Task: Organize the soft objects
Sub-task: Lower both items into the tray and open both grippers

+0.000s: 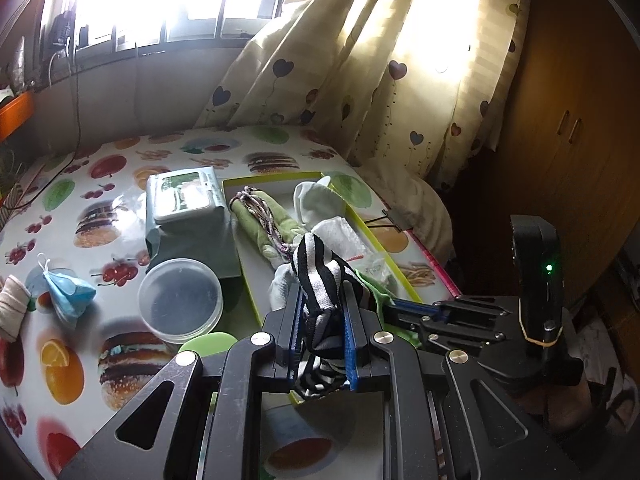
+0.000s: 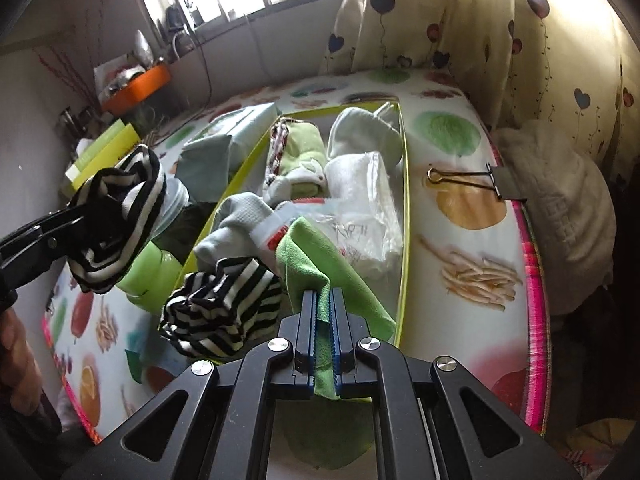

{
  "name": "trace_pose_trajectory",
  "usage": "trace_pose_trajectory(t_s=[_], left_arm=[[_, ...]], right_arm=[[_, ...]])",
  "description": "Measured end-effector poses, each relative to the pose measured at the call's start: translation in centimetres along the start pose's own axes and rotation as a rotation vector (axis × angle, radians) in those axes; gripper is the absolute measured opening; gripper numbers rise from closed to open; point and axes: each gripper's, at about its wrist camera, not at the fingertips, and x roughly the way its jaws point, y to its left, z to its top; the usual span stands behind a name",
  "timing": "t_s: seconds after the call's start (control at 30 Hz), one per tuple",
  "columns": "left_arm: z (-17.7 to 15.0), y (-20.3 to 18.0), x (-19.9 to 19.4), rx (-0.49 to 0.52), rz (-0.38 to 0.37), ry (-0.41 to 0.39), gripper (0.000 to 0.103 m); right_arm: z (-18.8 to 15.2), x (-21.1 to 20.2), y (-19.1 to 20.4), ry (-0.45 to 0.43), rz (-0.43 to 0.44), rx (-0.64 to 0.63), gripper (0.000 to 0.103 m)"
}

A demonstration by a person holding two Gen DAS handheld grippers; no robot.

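The green cloth [image 2: 316, 264] is pinched between the pads of the right gripper [image 2: 323, 312], whose jaws are clamped nearly flat on the thin fabric; one end drapes forward over the near end of the yellow-rimmed tray [image 2: 405, 216], the other hangs down behind the jaws. The left gripper [image 1: 322, 300] is clenched on a black-and-white striped sock [image 1: 320, 276], bunched between its fingers and held up off the table just beside the tray's left edge. A second striped sock [image 2: 224, 312] lies crumpled at the tray's near corner, touching the green cloth.

The tray already holds a rolled green plush [image 2: 302, 152] with a braided cord, a pale folded sock [image 2: 360, 132], a white towel [image 2: 352, 176] and a crinkled clear plastic bag [image 2: 360, 236]. So the step in hand looks like placing: both grippers carry soft items over or beside the tray, and the sorting seems well along but unfinished.

Outside the tray, on the fruit-and-burger tablecloth [image 1: 120, 352], sit a pack of wet wipes [image 1: 186, 196], a clear round lid [image 1: 180, 304], a crumpled blue face mask [image 1: 66, 290] and a binder clip [image 2: 480, 182].

The next move probably calls for lowering the cloth into a free patch at the tray's near end before letting go, since that end is crowded and the cloth could slide over the rim. The held sock would best land beside its mate.
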Motion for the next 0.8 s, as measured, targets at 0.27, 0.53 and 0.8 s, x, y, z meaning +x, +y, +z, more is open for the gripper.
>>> trace_pose_trajectory(t_s=[0.27, 0.53, 0.8], left_arm=[[0.5, -0.8, 1.8, 0.014, -0.018, 0.023, 0.018], [2.4, -1.1, 3.8, 0.01, -0.016, 0.022, 0.018], [4.1, -0.6, 7.3, -0.028, -0.001, 0.035, 0.018]], right_arm=[[0.0, -1.6, -0.1, -0.017, 0.015, -0.011, 0.039], [0.6, -3.6, -0.7, -0.086, 0.038, 0.005, 0.041], [1.7, -3.7, -2.1, -0.104, 0.045, 0.026, 0.041]])
